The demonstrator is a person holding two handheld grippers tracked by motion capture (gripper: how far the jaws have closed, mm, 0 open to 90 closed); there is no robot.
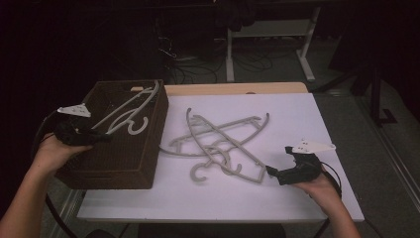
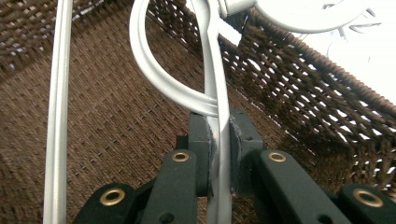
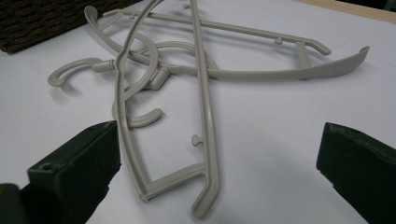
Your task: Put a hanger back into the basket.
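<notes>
A grey plastic hanger (image 1: 128, 109) hangs tilted over the brown woven basket (image 1: 141, 163) at the left of the table. My left gripper (image 1: 101, 135) is shut on that hanger's arm (image 2: 217, 116), its jaws pinching the thin bar above the basket's floor. Two more grey hangers (image 1: 218, 141) lie crossed on the white table top. My right gripper (image 1: 271, 172) stands open at the near end of one hanger (image 3: 205, 140), whose corner lies on the table between the wide-spread jaws. Neither jaw touches it.
The white table (image 1: 297, 119) has free room at the right and along the front edge. A wooden strip (image 1: 237, 88) runs along its far side. Beyond it stand a white desk frame (image 1: 267, 44) and cables on the dark floor.
</notes>
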